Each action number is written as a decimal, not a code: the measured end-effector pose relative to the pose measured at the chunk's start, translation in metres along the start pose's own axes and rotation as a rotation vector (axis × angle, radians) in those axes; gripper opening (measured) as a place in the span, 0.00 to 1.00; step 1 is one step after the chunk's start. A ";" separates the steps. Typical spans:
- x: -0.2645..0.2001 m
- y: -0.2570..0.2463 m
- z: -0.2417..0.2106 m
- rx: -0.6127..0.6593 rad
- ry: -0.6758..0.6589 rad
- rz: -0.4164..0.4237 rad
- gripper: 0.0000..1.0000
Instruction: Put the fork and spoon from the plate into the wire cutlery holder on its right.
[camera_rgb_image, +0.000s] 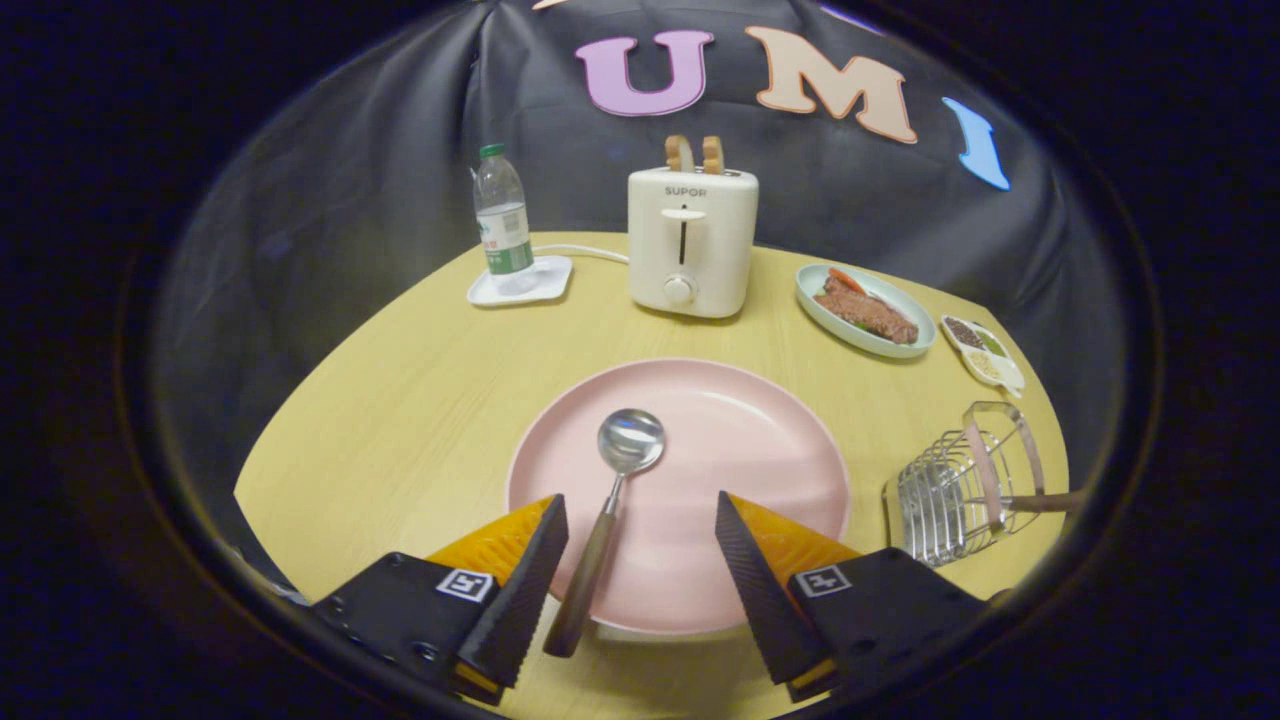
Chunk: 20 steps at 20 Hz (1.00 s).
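A pink plate (745, 450) sits in the middle of the yellow table. A spoon (605, 520) with a metal bowl and dark wooden handle lies on it, the handle reaching over the plate's near rim. My gripper (640, 500) is open above the near part of the plate. The spoon handle lies between the fingers, close to the left one, and neither finger touches it. To the plate's right stands the wire cutlery holder (960, 480). A brown wooden handle (1045, 502), probably the fork's, sticks out of it to the right.
Beyond the plate stands a cream toaster (690, 245) with two bread slices in it. Left of the toaster is a water bottle (502, 215) on a white tray (520, 283). Behind the holder are a green dish with meat (865, 312) and a small condiment dish (982, 350).
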<state>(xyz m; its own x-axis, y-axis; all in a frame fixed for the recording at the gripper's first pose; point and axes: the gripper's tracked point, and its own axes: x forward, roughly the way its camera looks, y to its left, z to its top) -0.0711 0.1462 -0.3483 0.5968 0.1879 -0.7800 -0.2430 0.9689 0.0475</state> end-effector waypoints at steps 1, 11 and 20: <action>0.003 0.001 -0.004 -0.009 0.014 -0.001 0.81; 0.014 0.008 -0.021 -0.032 0.106 0.016 0.19; -0.005 -0.004 -0.011 -0.055 0.169 0.051 0.08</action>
<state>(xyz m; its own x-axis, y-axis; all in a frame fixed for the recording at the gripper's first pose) -0.0816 0.1397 -0.3517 0.4465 0.2021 -0.8716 -0.3135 0.9478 0.0592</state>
